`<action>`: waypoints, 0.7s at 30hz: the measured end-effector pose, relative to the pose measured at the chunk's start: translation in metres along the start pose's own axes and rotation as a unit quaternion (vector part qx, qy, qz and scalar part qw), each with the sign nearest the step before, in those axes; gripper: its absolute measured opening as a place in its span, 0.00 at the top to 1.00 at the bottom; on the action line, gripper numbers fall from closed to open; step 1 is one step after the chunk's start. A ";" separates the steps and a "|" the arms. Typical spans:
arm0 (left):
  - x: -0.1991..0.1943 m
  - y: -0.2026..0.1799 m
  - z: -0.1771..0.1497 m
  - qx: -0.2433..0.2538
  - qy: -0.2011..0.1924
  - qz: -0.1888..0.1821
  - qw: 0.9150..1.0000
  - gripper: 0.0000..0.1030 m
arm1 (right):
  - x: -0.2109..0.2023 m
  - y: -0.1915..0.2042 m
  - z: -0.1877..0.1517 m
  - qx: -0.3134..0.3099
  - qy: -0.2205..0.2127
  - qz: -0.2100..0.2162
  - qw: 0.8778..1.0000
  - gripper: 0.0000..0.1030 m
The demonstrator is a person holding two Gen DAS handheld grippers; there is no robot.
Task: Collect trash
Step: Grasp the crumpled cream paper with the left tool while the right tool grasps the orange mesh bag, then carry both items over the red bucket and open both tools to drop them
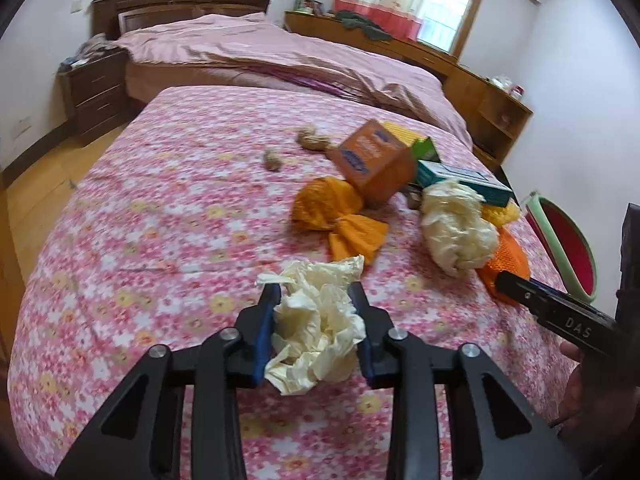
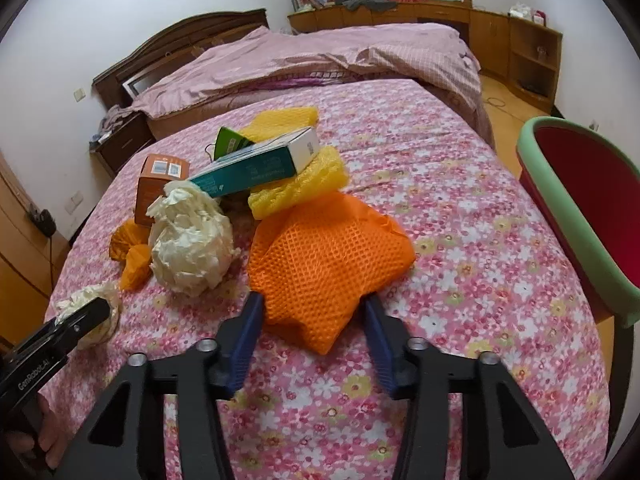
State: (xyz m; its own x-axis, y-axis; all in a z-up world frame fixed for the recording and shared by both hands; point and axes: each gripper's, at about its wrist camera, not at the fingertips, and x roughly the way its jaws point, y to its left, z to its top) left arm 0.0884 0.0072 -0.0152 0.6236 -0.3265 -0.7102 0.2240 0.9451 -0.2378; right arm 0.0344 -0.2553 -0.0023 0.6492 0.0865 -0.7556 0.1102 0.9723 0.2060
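Observation:
Trash lies on a pink floral bedspread (image 1: 160, 216). My left gripper (image 1: 316, 296) is shut on a crumpled cream paper wad (image 1: 316, 332); that wad shows at the left of the right wrist view (image 2: 94, 300). My right gripper (image 2: 312, 308) is open, its blue fingers on either side of the near end of an orange foam net (image 2: 324, 256), also seen in the left wrist view (image 1: 508, 256). A second cream paper ball (image 2: 192, 240), an orange box (image 1: 372, 160), a teal carton (image 2: 256, 168), yellow foam (image 2: 300, 188) and orange wrapping (image 1: 336, 216) lie beyond.
A red bin with a green rim (image 2: 580, 208) stands off the bed's right edge. Peanut shells (image 1: 310, 138) lie farther up the spread. A pink duvet (image 2: 320, 60), wooden headboard (image 1: 180, 0), nightstand (image 1: 96, 92) and wooden shelves (image 2: 528, 40) lie beyond.

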 end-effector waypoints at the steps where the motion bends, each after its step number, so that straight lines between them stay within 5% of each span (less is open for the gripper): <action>1: 0.000 0.000 0.001 0.002 0.000 -0.003 1.000 0.70 | -0.001 -0.001 -0.001 0.004 0.000 0.005 1.000 0.78; 4: -0.003 -0.003 0.002 0.003 -0.007 -0.009 1.000 0.72 | -0.008 -0.002 -0.004 0.007 -0.001 0.018 1.000 0.89; 13: -0.047 -0.017 -0.005 -0.007 -0.045 -0.023 0.999 0.72 | -0.055 0.012 -0.020 -0.023 -0.023 0.061 0.998 0.92; 21: -0.092 -0.040 -0.005 0.008 -0.079 -0.036 0.996 0.72 | -0.113 0.011 -0.030 -0.028 -0.084 0.072 0.993 0.94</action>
State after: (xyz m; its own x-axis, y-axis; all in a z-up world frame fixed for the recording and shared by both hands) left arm 0.0181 -0.0008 0.0558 0.7153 -0.3932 -0.5778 0.2843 0.9189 -0.2734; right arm -0.0603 -0.2477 0.0666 0.7724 0.1924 -0.6053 -0.0317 0.9635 0.2658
